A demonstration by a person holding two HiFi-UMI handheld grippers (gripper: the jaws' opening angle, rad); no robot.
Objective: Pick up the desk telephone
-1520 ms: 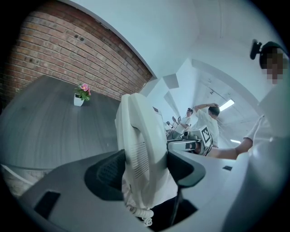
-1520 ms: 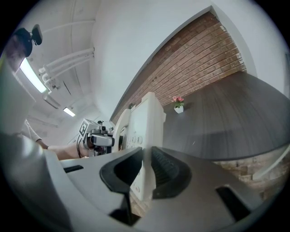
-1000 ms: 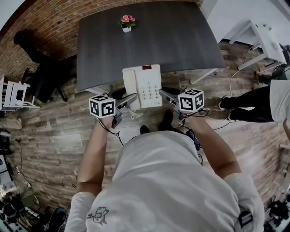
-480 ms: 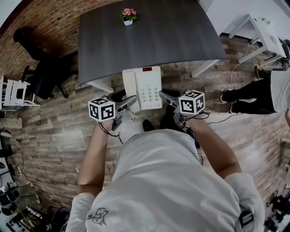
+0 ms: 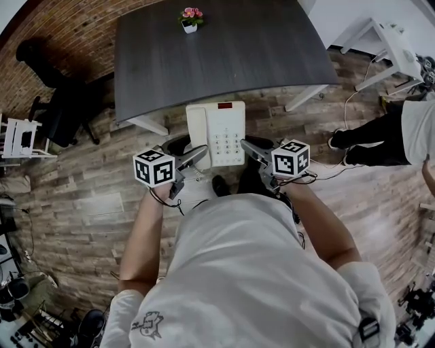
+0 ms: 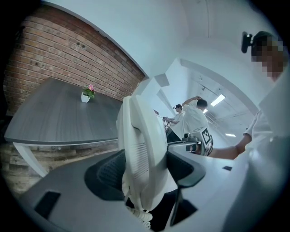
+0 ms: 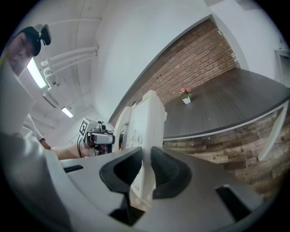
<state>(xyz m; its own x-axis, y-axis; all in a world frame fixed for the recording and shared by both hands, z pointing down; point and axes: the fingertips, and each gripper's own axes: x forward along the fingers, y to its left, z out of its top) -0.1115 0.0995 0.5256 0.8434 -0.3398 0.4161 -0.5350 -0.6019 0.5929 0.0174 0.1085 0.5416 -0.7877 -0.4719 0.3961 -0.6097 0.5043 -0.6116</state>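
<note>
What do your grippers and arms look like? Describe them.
The left gripper and right gripper are grey, each with two tapering jaws lined with dark ribbed pads. A white cube printed with black square markers sits on each. Thin black cables trail from the handles. The person wears a white short-sleeved T-shirt; the forearms are uncovered.

Potted pink flowers [image 5: 191,18] on a dark table [image 5: 231,64]

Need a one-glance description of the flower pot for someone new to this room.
Find the dark desk by the brick wall. Near its far edge stands a small white flower pot with pink blooms. It is the only thing on the desktop.
</note>
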